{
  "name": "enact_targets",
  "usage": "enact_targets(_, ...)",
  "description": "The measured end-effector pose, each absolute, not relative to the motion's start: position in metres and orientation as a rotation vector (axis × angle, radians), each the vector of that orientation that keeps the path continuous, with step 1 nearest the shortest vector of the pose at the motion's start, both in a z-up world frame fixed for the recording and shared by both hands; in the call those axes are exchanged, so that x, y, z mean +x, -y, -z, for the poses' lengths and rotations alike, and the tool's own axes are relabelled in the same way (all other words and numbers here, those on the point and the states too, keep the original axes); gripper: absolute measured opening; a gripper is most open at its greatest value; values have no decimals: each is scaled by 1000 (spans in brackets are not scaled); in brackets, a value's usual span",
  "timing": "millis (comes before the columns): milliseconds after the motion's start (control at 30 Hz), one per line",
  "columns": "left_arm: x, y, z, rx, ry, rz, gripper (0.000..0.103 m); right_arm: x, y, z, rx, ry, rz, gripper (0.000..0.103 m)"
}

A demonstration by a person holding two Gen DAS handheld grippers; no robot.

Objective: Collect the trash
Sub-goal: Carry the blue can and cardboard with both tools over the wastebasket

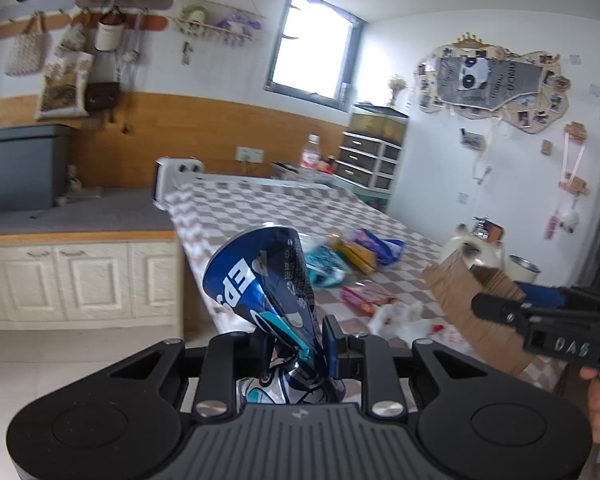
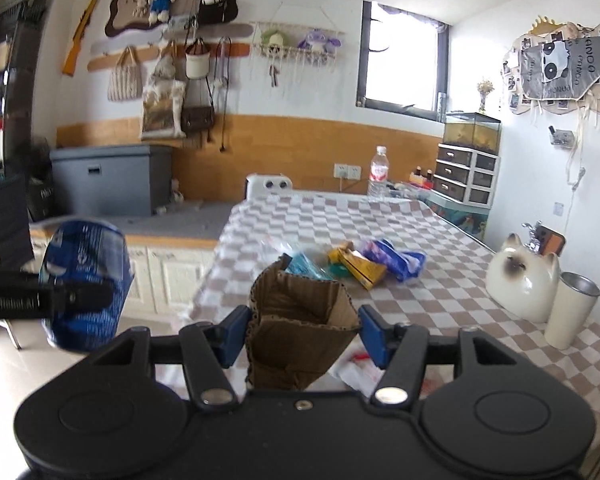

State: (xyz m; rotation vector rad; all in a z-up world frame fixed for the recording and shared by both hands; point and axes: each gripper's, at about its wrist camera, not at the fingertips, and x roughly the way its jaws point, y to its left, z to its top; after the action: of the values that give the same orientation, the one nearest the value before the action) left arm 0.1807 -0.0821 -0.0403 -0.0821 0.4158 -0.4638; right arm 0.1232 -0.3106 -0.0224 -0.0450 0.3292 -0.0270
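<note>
Left gripper (image 1: 300, 344): jaws narrow, clamped on a crushed blue-and-silver aluminium drink can (image 1: 260, 280), pinched at its flattened lower end, the round end sticking up and forward. The can is carried off the near-left corner of the checked-cloth table (image 2: 380, 216), over the floor.

Right gripper (image 2: 304, 336): jaws at medium width, with a folded brown corrugated cardboard piece (image 2: 300, 316) between the blue pads (image 2: 374, 334). It looks gripped; pad contact cannot be confirmed on both sides. It is held above the table's near edge.

Still left mid-table, beyond both grippers: teal wrapper (image 2: 304, 268), yellow packet (image 2: 358, 266), blue-purple wrapper (image 2: 396, 258). White plastic scrap (image 1: 400, 318) lies at the near edge, under the cardboard.

Step judged: both loads to be carried to a bin (none visible). Pinch should be kept firm on the can, since its top-heavy end could swing. Cardboard should be kept upright so it is not slid out. The cat-shaped ceramic jar (image 2: 522, 280) and cream tumbler (image 2: 572, 310) at the right edge are to be avoided.
</note>
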Motion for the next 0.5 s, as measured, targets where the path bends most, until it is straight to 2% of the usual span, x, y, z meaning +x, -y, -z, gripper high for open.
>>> enact_targets(500, 186, 0, 26, -48, -405, 228, 27, 165, 232, 10, -19, -327, -165, 60)
